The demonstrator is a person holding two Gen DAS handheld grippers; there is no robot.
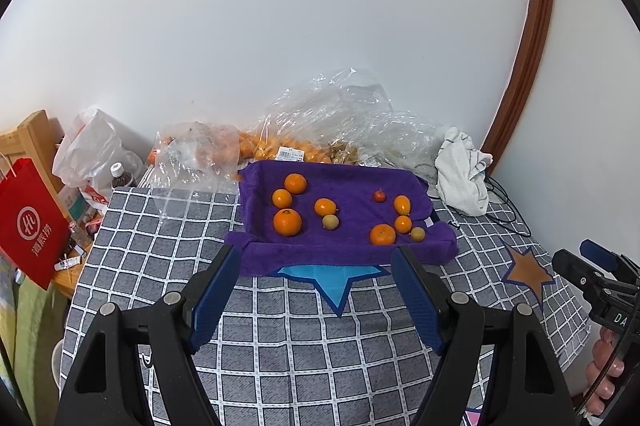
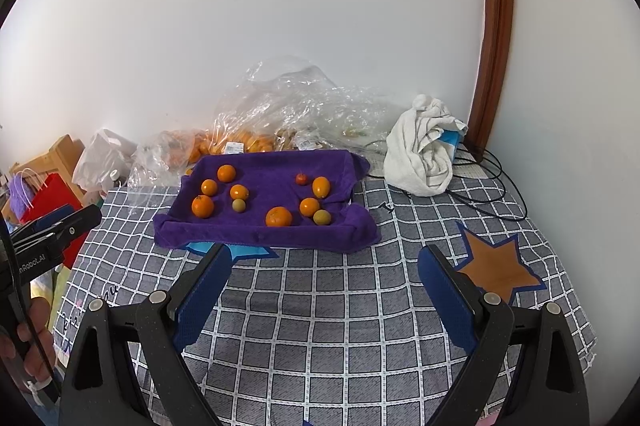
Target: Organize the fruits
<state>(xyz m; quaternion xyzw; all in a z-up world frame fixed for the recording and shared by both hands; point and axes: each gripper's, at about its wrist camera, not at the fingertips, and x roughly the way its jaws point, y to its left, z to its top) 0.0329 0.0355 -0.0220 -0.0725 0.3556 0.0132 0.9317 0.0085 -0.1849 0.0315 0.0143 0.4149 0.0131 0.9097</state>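
Note:
A purple towel (image 1: 352, 186) (image 2: 272, 166) lines a shallow tray on the checked cloth and holds several fruits: oranges such as the large one (image 1: 287, 222) (image 2: 202, 206), an oval kumquat (image 1: 402, 204) (image 2: 321, 187), two yellowish-green round fruits (image 1: 330, 221) (image 2: 321, 217) and a small red one (image 1: 379, 196) (image 2: 301, 179). My left gripper (image 1: 318, 268) is open and empty, just in front of the towel's near edge. My right gripper (image 2: 326, 266) is open and empty, further back and to the right.
Clear plastic bags of oranges (image 1: 224, 146) (image 2: 240, 138) lie behind the towel by the wall. A white crumpled cloth (image 1: 462, 170) (image 2: 424, 146) and black cables (image 2: 492, 182) lie at the right. A red paper bag (image 1: 30, 222) and bottle (image 1: 120, 176) stand off the left edge.

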